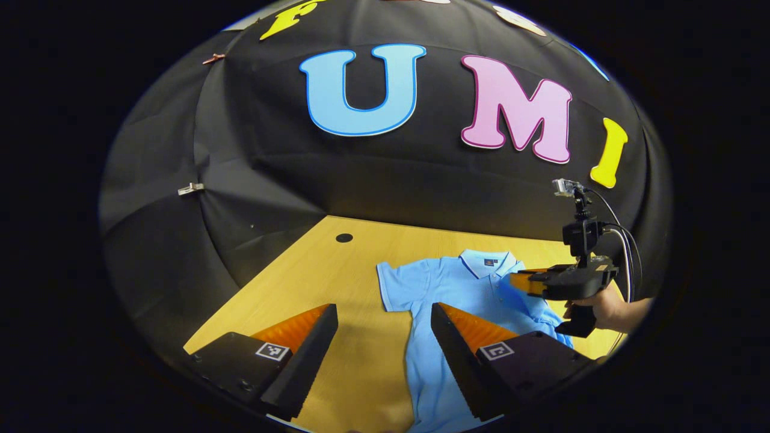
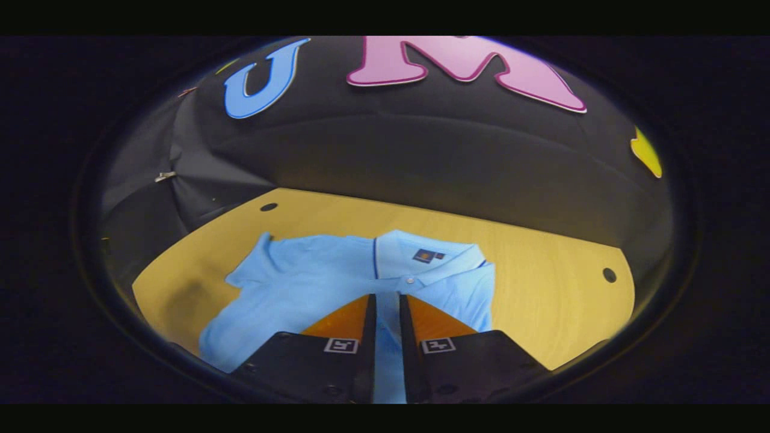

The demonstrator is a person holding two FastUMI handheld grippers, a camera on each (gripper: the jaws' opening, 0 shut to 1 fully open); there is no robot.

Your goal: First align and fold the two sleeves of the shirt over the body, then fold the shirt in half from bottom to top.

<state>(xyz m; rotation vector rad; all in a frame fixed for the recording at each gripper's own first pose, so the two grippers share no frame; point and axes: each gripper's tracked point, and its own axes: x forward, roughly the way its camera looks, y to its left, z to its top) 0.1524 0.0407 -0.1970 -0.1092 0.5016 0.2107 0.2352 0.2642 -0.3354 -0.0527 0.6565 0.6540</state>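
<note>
A light-blue short-sleeved polo shirt [image 1: 457,288] lies flat, front up, on the pale wooden desk [image 1: 313,270], its collar toward the far side and its hem toward the near edge. In the left gripper view one sleeve spreads out flat to the left of the body. In the right gripper view the shirt [image 2: 313,282] shows that same spread sleeve on the left, while on the right the cloth ends in a straight edge close by the collar; that sleeve looks already turned in over the body, though the fold itself is hard to make out.

The left claw [image 1: 384,328] hangs above the near part of the desk with its jaws wide apart and nothing between them, poised near the left edge of the shirt's body. The right claw [image 2: 387,319] sits over the chest just below the collar, its jaws drawn close with a thin gap in which blue cloth shows; whether they pinch the fabric cannot be told. From the left gripper view the right claw [image 1: 520,281] is seen held by a person's hand [image 1: 610,307] over the right shoulder of the shirt.

The sleeve-folding step appears to be in hand, with the left sleeve yet to do. The next move likely calls for the left claw to descend on that sleeve's outer edge, grip it, and carry it rightward across the chest, keeping the fold line parallel to the shirt's side.
</note>
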